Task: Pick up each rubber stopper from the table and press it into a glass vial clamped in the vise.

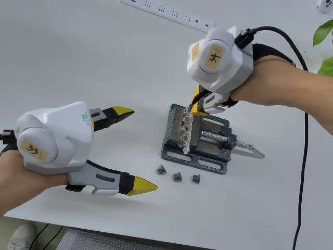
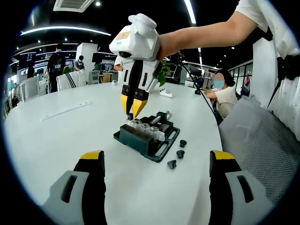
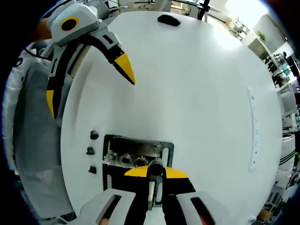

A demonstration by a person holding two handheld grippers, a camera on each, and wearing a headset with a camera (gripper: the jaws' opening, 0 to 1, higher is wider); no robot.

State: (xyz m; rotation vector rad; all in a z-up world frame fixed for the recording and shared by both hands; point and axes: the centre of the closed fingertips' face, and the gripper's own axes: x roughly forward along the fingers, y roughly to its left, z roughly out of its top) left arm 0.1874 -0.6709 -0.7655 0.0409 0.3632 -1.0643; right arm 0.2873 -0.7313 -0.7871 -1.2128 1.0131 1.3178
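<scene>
Left tongs gape wide; right tongs pinch a stopper over a clamped vial.

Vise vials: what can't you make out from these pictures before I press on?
- End vial under the right gripper: mouth covered by the jaws in head view and by the held rubber stopper in right gripper view, so seating cannot be told.
- Other vials: too small in left gripper view to tell any contents.
- Vise: near part hidden behind the right gripper's jaws in right gripper view.
</scene>
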